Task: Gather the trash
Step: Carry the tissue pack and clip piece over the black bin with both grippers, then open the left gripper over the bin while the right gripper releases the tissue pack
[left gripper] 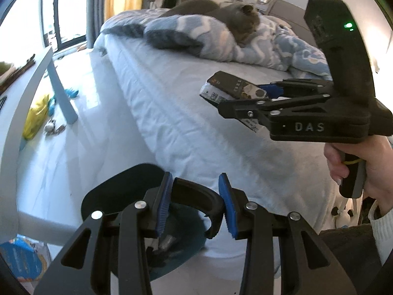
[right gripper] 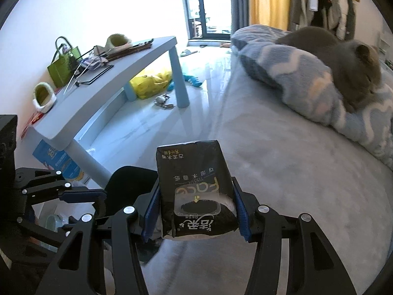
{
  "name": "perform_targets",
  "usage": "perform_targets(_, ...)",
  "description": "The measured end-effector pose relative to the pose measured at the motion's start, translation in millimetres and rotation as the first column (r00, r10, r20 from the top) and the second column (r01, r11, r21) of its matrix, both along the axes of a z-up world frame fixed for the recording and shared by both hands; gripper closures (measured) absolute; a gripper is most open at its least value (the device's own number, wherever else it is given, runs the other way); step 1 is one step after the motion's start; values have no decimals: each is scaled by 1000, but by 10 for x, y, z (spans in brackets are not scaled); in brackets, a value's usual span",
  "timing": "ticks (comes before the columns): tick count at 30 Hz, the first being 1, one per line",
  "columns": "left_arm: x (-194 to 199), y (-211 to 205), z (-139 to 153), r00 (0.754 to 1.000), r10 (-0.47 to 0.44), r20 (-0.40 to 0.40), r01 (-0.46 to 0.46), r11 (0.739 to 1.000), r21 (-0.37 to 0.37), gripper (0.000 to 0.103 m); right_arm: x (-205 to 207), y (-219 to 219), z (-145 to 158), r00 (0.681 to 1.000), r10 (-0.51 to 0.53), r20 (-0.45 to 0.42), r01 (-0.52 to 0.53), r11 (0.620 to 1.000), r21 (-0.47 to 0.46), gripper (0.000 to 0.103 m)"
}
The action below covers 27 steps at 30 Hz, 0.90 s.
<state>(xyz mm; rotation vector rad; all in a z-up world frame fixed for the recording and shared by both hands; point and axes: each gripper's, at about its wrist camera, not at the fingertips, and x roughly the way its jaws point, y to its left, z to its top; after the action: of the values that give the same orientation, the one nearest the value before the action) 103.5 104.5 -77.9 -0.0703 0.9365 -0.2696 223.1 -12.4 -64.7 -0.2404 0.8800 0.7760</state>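
A black tissue pack (right gripper: 194, 184) with a clear oval opening sits squeezed between the blue pads of my right gripper (right gripper: 196, 209), held over the edge of the bed. In the left wrist view the same pack (left gripper: 228, 88) hangs in the right gripper (left gripper: 233, 95), with a person's hand (left gripper: 368, 169) on its handle. My left gripper (left gripper: 195, 204) is low beside the bed, its pads pressing on the curved rim (left gripper: 199, 194) of a black bin. The bin's raised lid (left gripper: 118, 191) stands behind the rim, and a teal liner (left gripper: 181, 248) shows inside. From the right wrist, the left gripper (right gripper: 81, 195) shows at lower left.
A grey cat (right gripper: 343, 59) lies on a blue patterned blanket (right gripper: 294, 78) on the bed (right gripper: 282, 159). A light blue low table (right gripper: 103, 81) carries a green bag (right gripper: 62, 66) and slippers. Under it lie a yellow bag (right gripper: 149, 83), a blue toy and keys (right gripper: 163, 100).
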Motion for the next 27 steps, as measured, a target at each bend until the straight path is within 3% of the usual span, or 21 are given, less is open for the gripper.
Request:
perform_targets(12, 13, 394, -305, 991, 89, -105, -86, 996, 36, 62, -123, 503, -114, 997, 72, -25, -73, 997, -23, 49)
perform_targets(27, -5, 730, -785, 935, 147, -323, -151, 988, 14, 59, -230, 892, -330, 991, 107, -79, -113, 990, -84, 49)
